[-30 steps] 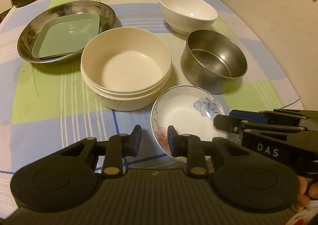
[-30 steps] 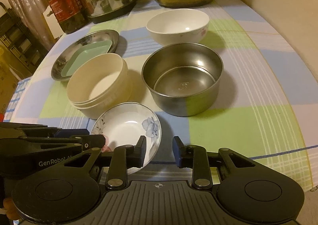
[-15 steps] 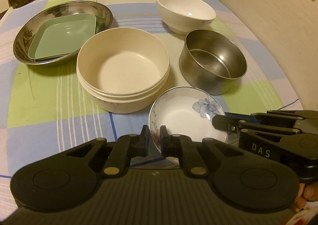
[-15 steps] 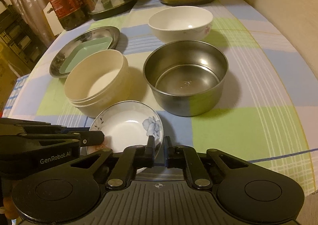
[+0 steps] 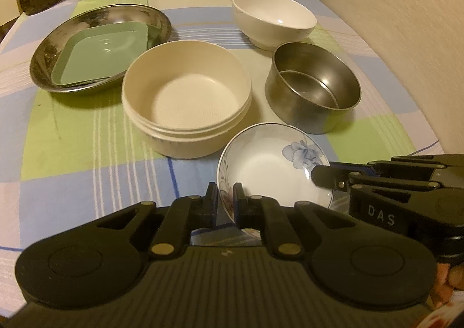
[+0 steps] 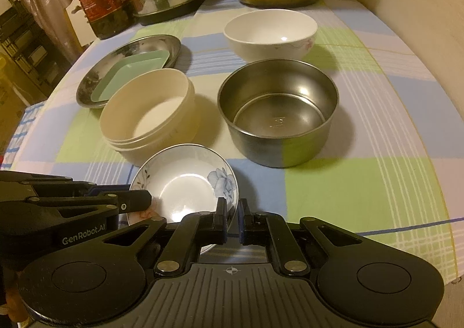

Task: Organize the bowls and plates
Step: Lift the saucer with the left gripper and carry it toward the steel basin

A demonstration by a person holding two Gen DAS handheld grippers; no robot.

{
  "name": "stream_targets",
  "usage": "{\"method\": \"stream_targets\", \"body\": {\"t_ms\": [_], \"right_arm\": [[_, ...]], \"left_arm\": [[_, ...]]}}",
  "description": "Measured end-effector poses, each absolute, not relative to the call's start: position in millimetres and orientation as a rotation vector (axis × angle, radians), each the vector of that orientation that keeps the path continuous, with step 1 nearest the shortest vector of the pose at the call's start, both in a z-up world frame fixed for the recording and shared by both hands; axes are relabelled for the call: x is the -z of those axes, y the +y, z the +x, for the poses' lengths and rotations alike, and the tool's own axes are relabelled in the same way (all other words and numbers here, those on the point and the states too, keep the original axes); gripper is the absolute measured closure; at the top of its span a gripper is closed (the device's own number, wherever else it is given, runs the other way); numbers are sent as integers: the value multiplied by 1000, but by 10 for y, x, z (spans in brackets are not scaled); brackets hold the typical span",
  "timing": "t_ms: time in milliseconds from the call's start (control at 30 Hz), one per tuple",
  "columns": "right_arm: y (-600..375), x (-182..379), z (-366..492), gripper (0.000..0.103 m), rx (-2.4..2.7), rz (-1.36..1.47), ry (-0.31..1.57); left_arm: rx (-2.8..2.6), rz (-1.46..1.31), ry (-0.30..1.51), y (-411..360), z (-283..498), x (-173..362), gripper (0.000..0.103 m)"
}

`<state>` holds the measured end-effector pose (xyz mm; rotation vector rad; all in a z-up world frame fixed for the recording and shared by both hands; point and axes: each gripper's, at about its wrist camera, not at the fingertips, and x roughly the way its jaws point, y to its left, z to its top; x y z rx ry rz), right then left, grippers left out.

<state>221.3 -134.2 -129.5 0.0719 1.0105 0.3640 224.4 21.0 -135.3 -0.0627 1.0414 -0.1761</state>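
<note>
1. Floral saucer [image 5: 269, 171]: small, white, shallow, with a blue flower on the inner wall and a dark thin rim line. It sits at the near edge of the worktop [image 5: 72, 159], just in front of the cream bowl [image 5: 185, 101] and the steel bowl [image 5: 313, 93].
2. Left tongs [image 5: 225, 206]: narrow, clamped on the saucer's near-left rim.
3. Right tongs [image 6: 232, 220]: narrow, clamped on its opposite rim.
4. Green square dish [image 5: 101, 55] lies inside the steel plate [image 5: 43, 58]; the white bowl [image 5: 272, 17] stands behind.

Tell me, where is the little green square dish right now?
The green square dish lies inside the shallow steel plate at the far left of the table, just behind the cream bowls.
</note>
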Motion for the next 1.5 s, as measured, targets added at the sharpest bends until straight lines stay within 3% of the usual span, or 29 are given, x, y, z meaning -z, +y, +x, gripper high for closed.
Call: {"method": "stream_targets", "body": {"t_ms": [900, 1500], "right_arm": [[-310, 1263, 2117, 96, -624, -18, 1010], [454, 1284, 2299, 96, -723, -44, 1006]], "left_arm": [[-71, -166, 1017, 1235, 1763, 1189, 94], [-179, -196, 997, 1939, 1843, 1106, 94]]}}
